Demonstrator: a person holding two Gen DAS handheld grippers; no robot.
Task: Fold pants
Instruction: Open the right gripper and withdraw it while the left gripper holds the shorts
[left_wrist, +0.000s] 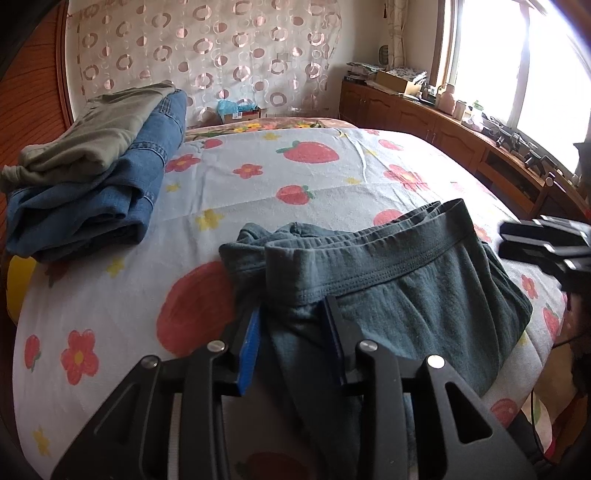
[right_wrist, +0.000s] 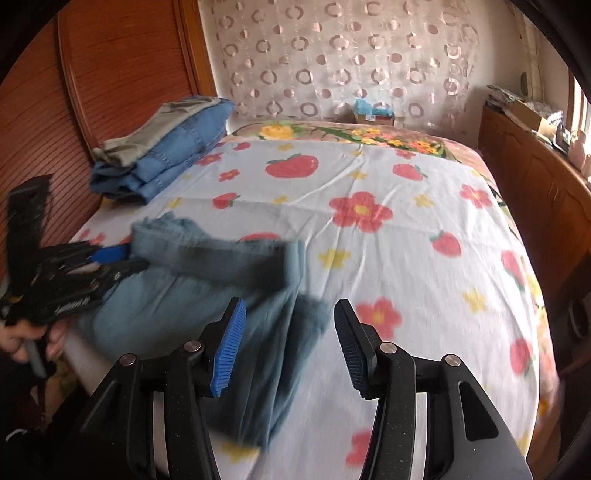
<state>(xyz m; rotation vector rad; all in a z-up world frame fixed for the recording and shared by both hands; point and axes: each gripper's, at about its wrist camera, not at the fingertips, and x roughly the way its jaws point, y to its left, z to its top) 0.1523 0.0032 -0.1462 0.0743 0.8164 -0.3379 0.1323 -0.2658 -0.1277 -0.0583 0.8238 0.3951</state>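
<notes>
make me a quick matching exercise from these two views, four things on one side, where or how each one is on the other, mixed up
Things:
1. teal pants
2. jeans
3. left gripper
4. right gripper

States:
A. jaws apart, nothing pinched
B. folded in the stack by the wooden headboard
C. closed on teal cloth
D. bunched at the near edge of the strawberry sheet

Pairs: 1-D, 2-B, 3-C, 4-A

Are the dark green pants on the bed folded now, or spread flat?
Partly folded: the dark green pants lie bunched in layers, waistband doubled on top, and one loose part lies toward the bed edge.
</notes>
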